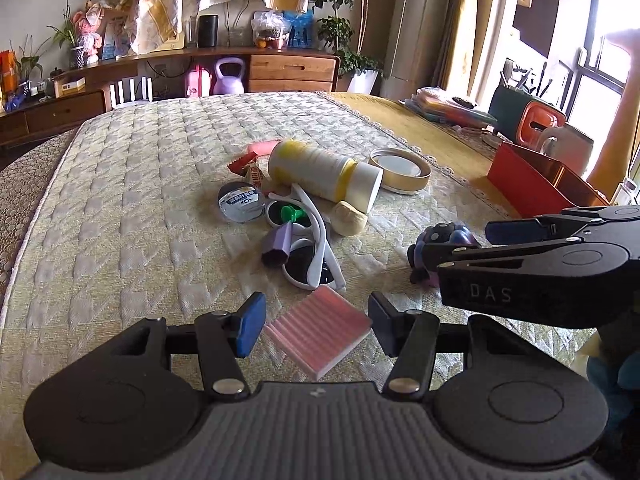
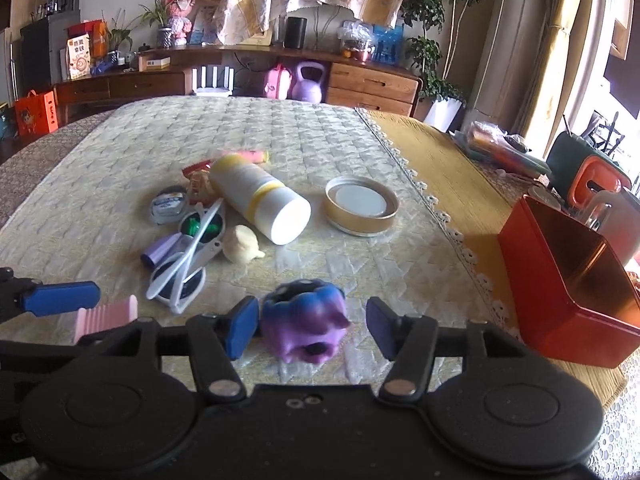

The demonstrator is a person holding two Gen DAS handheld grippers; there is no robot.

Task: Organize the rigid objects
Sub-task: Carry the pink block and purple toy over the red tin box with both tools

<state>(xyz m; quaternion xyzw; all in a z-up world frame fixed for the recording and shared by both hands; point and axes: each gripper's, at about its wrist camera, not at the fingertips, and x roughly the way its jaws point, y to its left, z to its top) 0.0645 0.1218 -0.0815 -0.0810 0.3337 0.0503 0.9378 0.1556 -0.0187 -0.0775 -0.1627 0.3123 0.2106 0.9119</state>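
A pink ribbed block [image 1: 318,335] lies on the quilted bed between the open fingers of my left gripper [image 1: 316,330]; it also shows in the right wrist view [image 2: 106,316]. A purple and blue toy [image 2: 304,324] lies between the open fingers of my right gripper [image 2: 312,326]; it also shows in the left wrist view [image 1: 444,240]. Beyond lie white sunglasses [image 1: 312,248], a white and yellow bottle [image 1: 324,174], a purple tube [image 1: 278,246], a round tin [image 1: 240,202], a cream lump [image 1: 350,218] and a gold lid [image 1: 400,170].
An open red box [image 2: 560,280] stands on the yellow cloth at the right. Snack wrappers [image 1: 250,168] lie behind the bottle. A wooden sideboard [image 2: 240,76] lines the far wall. A stack of cloths [image 2: 504,148] lies at the far right.
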